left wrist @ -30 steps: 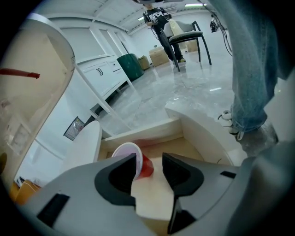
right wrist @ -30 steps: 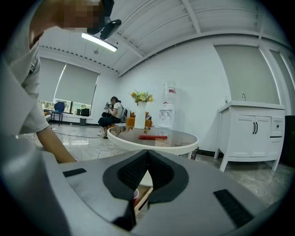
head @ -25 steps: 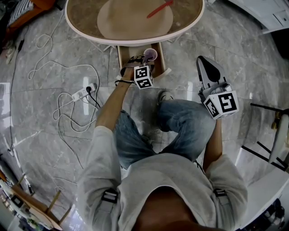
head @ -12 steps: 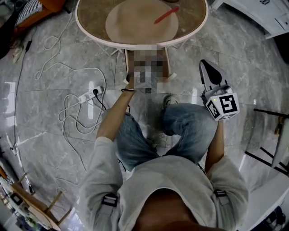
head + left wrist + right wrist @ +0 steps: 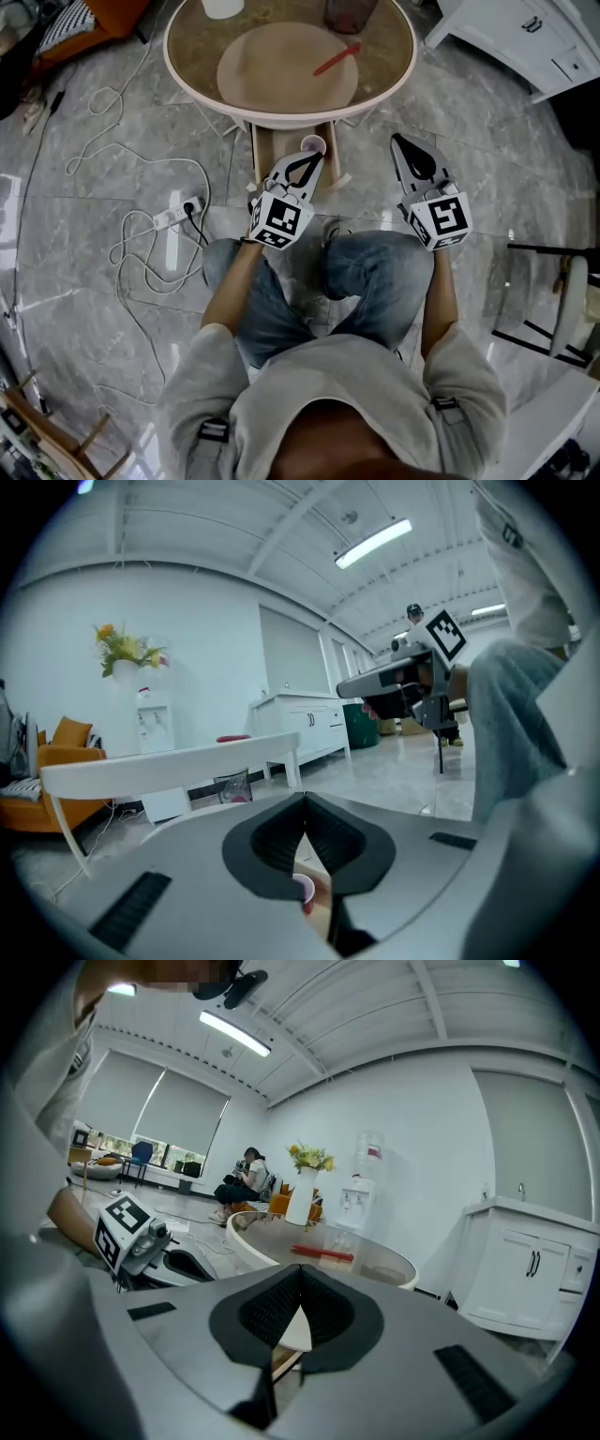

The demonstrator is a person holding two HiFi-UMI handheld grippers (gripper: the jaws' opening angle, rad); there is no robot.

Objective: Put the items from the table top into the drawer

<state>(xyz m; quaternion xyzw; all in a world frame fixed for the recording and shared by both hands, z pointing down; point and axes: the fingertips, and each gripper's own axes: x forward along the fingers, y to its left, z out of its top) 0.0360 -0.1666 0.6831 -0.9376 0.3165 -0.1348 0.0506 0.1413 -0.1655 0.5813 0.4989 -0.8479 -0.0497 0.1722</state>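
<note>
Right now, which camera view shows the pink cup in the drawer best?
The head view: it looks down on the pink cup inside the open drawer. The left gripper view shows only a small part of the cup, low down. The right gripper view does not show it.

Red utensil [image 5: 336, 59]; cup [image 5: 313, 145] seemingly lilac; floor [image 5: 94, 281] grey-veined marble.

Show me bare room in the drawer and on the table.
Bare: the drawer left of the pink cup; the round mat left of the red utensil. Crowded: far edge of the table, with a white container and a glass.
</note>
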